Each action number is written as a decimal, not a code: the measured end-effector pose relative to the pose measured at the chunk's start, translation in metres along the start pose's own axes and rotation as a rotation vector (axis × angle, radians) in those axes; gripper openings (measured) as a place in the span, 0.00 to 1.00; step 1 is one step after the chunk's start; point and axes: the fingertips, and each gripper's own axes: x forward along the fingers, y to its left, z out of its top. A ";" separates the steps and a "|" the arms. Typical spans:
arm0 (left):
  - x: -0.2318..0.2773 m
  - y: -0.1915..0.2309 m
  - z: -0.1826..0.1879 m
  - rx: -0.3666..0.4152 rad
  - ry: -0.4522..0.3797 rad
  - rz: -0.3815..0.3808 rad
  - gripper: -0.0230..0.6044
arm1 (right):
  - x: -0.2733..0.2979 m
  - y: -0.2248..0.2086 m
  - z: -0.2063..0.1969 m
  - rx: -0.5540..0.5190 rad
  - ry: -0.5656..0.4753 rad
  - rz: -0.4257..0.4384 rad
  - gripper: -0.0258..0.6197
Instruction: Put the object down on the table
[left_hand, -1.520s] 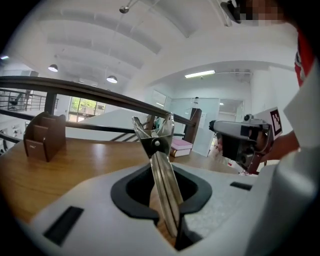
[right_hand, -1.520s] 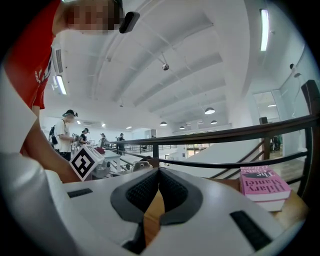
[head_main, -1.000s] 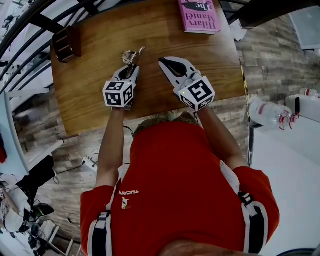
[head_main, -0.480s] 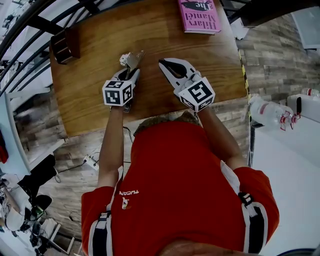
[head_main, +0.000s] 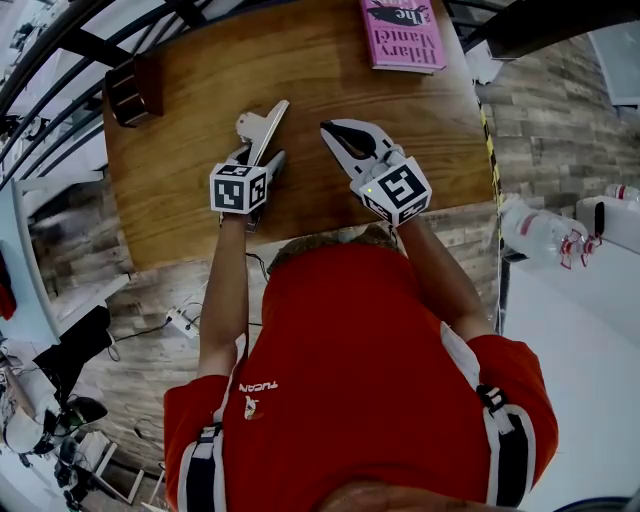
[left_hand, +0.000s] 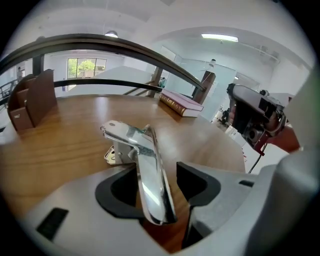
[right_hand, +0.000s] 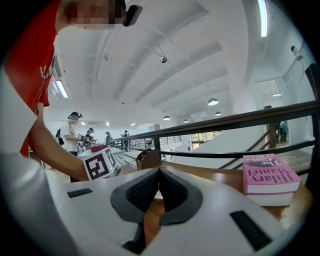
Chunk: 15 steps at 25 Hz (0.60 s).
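A chrome lever handle (head_main: 262, 128) on a small metal base lies on the wooden table (head_main: 190, 215), left of centre. In the left gripper view the lever (left_hand: 147, 172) runs back between my left gripper's (left_hand: 156, 172) pads. Its jaws are opening: a gap shows on the right side, and the pads do not press on the lever. In the head view my left gripper (head_main: 262, 162) sits just behind the handle. My right gripper (head_main: 330, 128) hovers to its right, shut and empty, its pads meeting at the tips (right_hand: 159, 171).
A pink book (head_main: 402, 32) lies at the table's far right corner, also visible in the right gripper view (right_hand: 270, 177). A brown wooden box (head_main: 133, 88) stands at the far left. A dark railing runs behind the table. A plastic bottle (head_main: 535, 228) is off to the right.
The left jaws have spread apart and let go of the chrome handle, which now lies stretched out on the table. The right gripper has barely moved.
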 end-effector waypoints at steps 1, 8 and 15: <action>-0.001 0.001 -0.002 0.001 0.010 0.008 0.39 | 0.000 0.000 0.000 0.000 0.001 0.002 0.08; -0.011 0.012 -0.011 0.043 0.049 0.123 0.46 | 0.004 -0.001 0.001 0.000 0.001 0.021 0.08; -0.025 0.017 -0.002 0.043 -0.012 0.182 0.47 | 0.006 0.004 0.000 0.000 0.003 0.036 0.08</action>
